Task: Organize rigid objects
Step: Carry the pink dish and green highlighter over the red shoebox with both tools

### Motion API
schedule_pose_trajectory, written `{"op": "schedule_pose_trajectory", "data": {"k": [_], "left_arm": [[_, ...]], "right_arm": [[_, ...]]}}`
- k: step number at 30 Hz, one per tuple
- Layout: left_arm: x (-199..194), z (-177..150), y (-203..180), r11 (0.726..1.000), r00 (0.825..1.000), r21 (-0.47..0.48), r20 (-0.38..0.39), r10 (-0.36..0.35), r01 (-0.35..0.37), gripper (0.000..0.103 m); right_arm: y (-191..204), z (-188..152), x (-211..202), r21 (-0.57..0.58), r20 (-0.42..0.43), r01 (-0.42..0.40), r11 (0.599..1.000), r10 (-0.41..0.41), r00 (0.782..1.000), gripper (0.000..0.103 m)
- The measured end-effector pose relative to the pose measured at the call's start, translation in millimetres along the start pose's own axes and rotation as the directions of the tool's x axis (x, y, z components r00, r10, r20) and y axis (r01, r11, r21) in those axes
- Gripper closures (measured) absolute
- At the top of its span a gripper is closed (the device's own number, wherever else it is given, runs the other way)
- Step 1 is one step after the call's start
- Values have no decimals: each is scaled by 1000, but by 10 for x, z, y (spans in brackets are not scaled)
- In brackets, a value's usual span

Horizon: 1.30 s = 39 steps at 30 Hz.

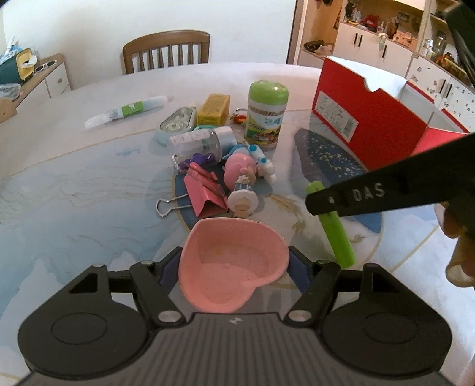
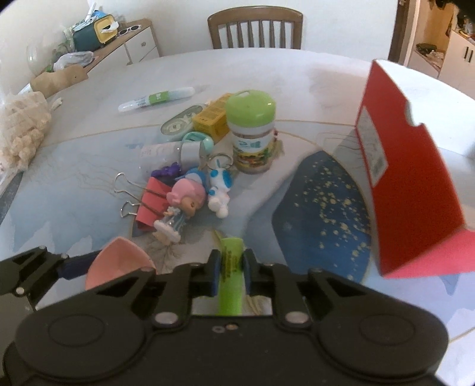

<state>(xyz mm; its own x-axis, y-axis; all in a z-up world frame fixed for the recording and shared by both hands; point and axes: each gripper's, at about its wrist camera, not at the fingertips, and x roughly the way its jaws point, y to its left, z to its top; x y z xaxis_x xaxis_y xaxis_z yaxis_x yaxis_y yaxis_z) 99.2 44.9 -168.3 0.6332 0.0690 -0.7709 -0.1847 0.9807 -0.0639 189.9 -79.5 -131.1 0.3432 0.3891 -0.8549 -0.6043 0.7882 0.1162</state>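
Heart-shaped dish (image 1: 231, 261) nearest on tabletop (image 1: 89, 184), between left hand-held gripper (image 1: 233, 264) fingers. Marker (image 1: 335, 234) right of dish. Binder clip (image 1: 204, 193) and doll figurine (image 1: 240, 181) just beyond. Canister (image 1: 265, 115) farther, upright. Open box (image 1: 371, 118) far right. Chair (image 1: 166, 50) behind tabletop.

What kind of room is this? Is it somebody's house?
Most likely a home dining room. A wooden chair stands at a big round table, white cupboards full of household bits line the wall, and toys like a little doll lie around.
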Motion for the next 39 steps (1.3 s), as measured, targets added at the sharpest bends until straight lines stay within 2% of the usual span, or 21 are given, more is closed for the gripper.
{"op": "schedule_pose_trajectory", "data": {"k": [11, 21, 30, 39], "left_arm": [[-337, 154, -122, 996, 998, 82, 52, -42, 37, 29], [-614, 491, -332, 977, 988, 199, 114, -100, 76, 29], [-714, 933, -705, 944, 972, 320, 189, -142, 76, 29], [-545, 1425, -1260, 923, 959, 382, 239, -151, 50, 29]], "right_arm": [[-127, -185, -505, 68, 76, 15, 998, -21, 997, 89], [-383, -99, -1086, 144, 145, 33, 989, -54, 988, 89], [-825, 123, -1475, 195, 228, 79, 978, -124, 966, 89], [-1431, 274, -1557, 195, 254, 107, 975, -156, 955, 89]]}}
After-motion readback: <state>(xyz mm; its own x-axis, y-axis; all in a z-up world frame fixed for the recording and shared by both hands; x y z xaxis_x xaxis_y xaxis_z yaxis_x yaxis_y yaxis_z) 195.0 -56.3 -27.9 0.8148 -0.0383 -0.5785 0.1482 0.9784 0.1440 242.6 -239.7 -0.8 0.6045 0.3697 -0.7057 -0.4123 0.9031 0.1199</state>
